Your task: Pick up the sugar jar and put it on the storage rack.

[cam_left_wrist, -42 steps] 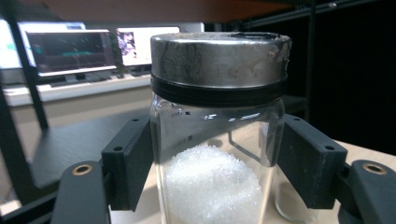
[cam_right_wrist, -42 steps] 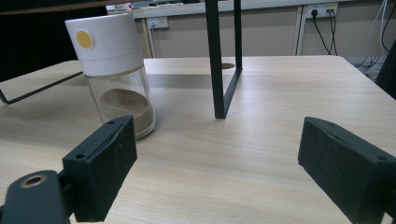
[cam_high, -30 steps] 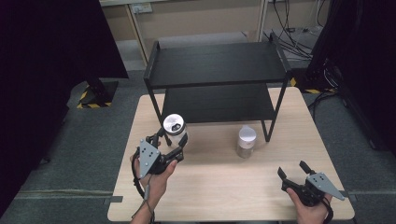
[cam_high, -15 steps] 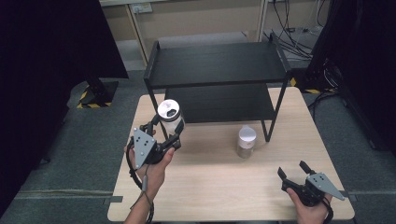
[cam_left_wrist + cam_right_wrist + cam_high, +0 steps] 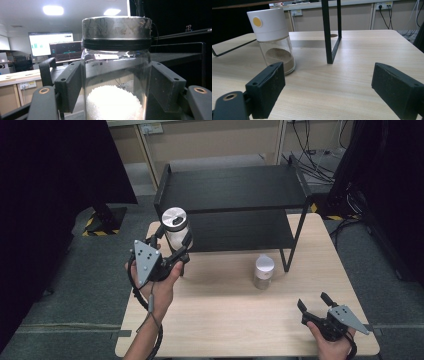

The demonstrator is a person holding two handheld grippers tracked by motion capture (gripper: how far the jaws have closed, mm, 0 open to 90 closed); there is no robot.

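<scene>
Firmly clamped, round glass jar point(image 5: 116, 75) holds white granules point(image 5: 113, 102).

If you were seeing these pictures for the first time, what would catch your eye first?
The clear glass jar with a metal lid, half full of white grains, gripped in the left tool above the table's left side, before the black two-tier metal shelf. Next, the white-capped glass shaker of brown powder standing mid-table, and the open right tool resting near the front right corner.
</scene>
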